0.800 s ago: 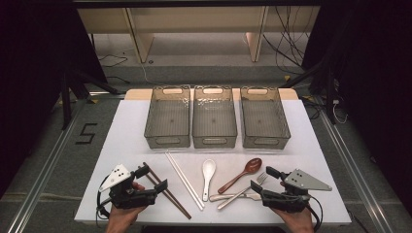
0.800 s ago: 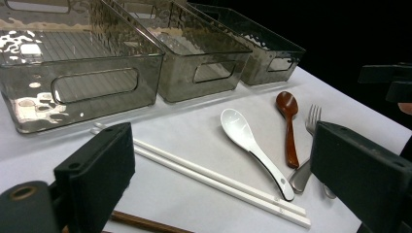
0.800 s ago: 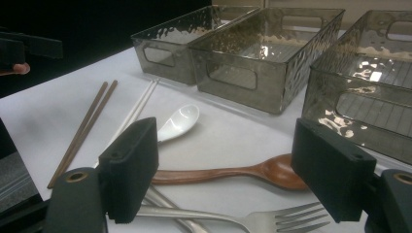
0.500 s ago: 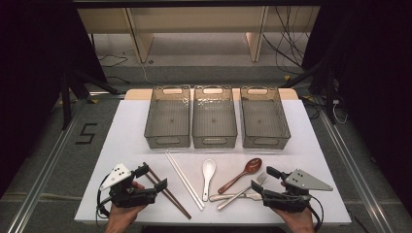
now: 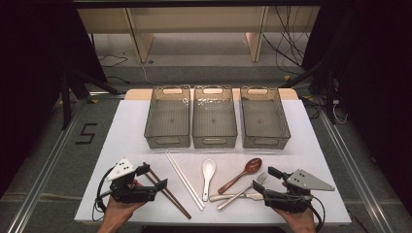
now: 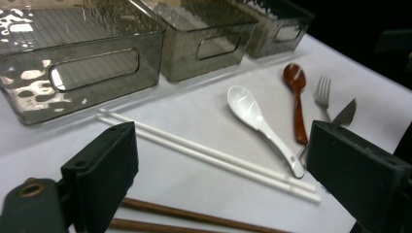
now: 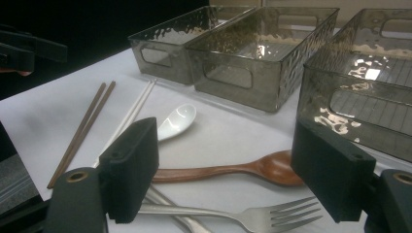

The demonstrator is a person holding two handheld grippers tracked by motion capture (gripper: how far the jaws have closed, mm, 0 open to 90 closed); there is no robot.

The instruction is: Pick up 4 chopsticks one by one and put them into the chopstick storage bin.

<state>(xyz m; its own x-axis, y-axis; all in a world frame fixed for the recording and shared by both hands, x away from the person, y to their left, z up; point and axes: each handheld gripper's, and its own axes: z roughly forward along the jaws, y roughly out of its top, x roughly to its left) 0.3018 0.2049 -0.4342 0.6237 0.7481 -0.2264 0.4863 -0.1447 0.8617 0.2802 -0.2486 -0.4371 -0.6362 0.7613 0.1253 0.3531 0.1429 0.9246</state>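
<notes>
At six o'clock on the table both hands sit low at its near edge, and comparing with the pictures from under a second ago, nothing has shifted: grippers and cutlery lie as they did, so the sorting looks not yet begun. The left gripper [image 5: 154, 176], near seven o'clock, has its jaws spread wide with nothing between them, hanging just over the brown chopsticks [image 5: 167, 193], which are probably its first pick. The right gripper [image 5: 266, 182], near five o'clock, is likewise wide open and holds nothing; the steel fork [image 5: 243, 190] and the wooden spoon [image 5: 241, 175] lie right in front of it, with a knife [image 5: 232, 197] crossing under the fork. Toward the centre lie the white chopsticks [image 5: 183, 179] and the white ceramic spoon [image 5: 208, 177]. Farther off, toward twelve o'clock, three smoky clear bins [image 5: 214, 116] stand side by side, all apparently empty, likely the destinations. Every utensil is on the white tabletop [image 5: 316, 145].
</notes>
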